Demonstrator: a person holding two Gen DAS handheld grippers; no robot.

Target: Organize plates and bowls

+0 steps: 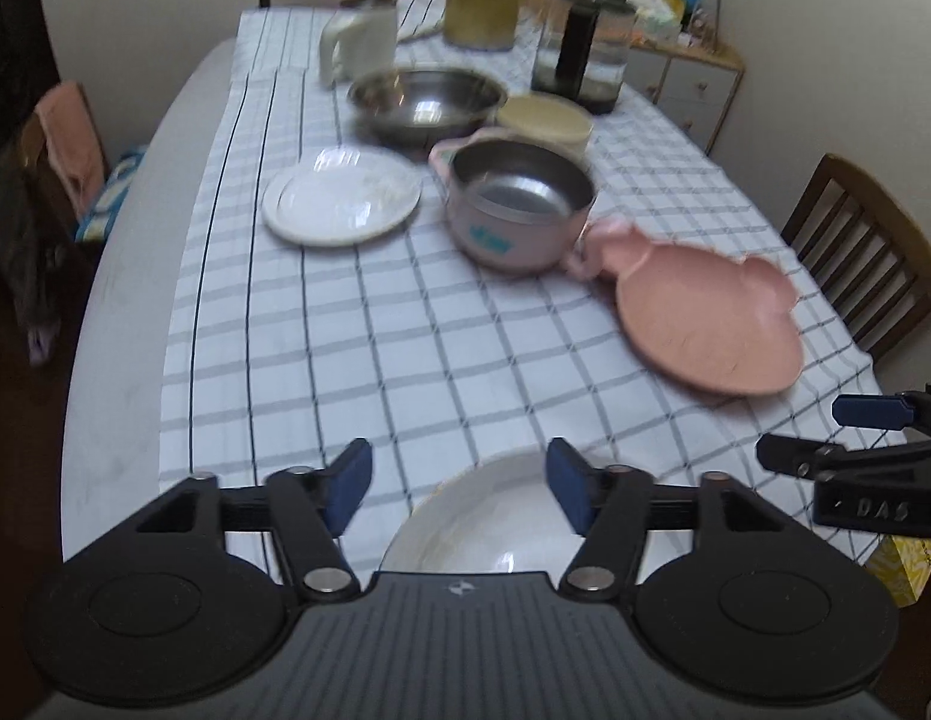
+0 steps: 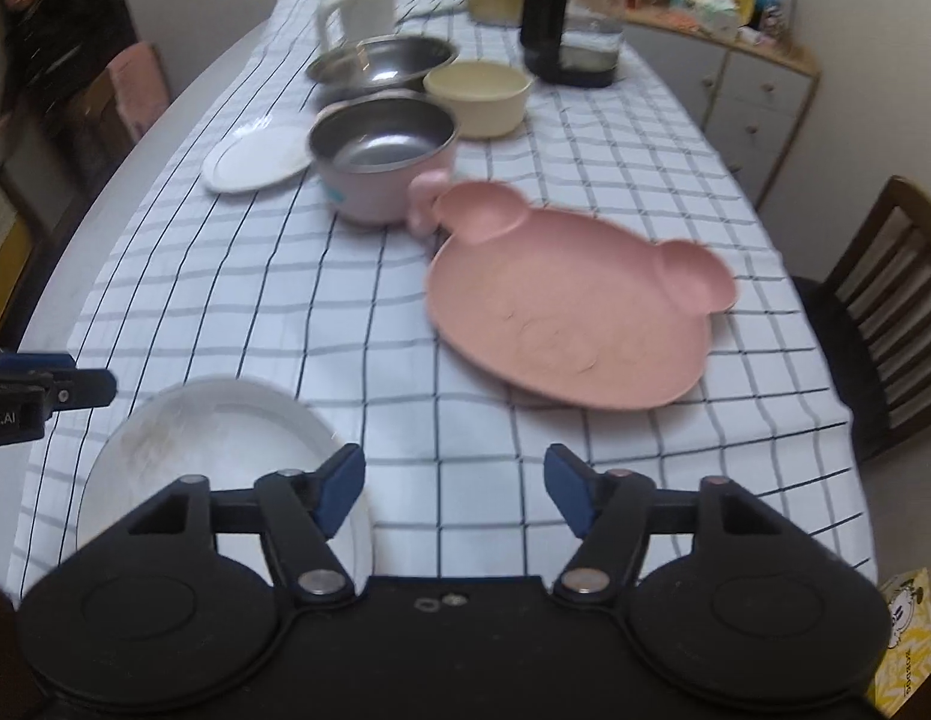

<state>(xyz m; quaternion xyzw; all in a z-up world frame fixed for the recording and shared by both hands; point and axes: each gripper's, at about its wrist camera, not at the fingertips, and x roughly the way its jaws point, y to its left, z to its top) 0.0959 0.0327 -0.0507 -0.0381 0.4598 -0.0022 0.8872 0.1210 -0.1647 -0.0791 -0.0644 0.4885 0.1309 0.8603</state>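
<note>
From my left wrist, my left claw (image 1: pixel 459 483) stands spread with nothing between its pads, hanging over the white dish (image 1: pixel 483 516) near the tabletop's (image 1: pixel 123 312) front edge. Next, I judge, comes the pink bear plate (image 1: pixel 708 318), lying flat to the right. It touches the pink cup's (image 1: pixel 519 204) handle, so I should come at its near rim, low and slow. The small white plate (image 1: pixel 342 195) and steel bowl (image 1: pixel 426 99) sit farther back, with open checked cloth between.

From my right wrist, my right claw (image 2: pixel 454 489) is spread too, empty, the white dish at its left and the pink bear plate ahead. The plate's right ear lies near the cloth's edge, beside a chair (image 2: pixel 885 300); the cream bowl (image 2: pixel 477 96) sits well apart behind.
</note>
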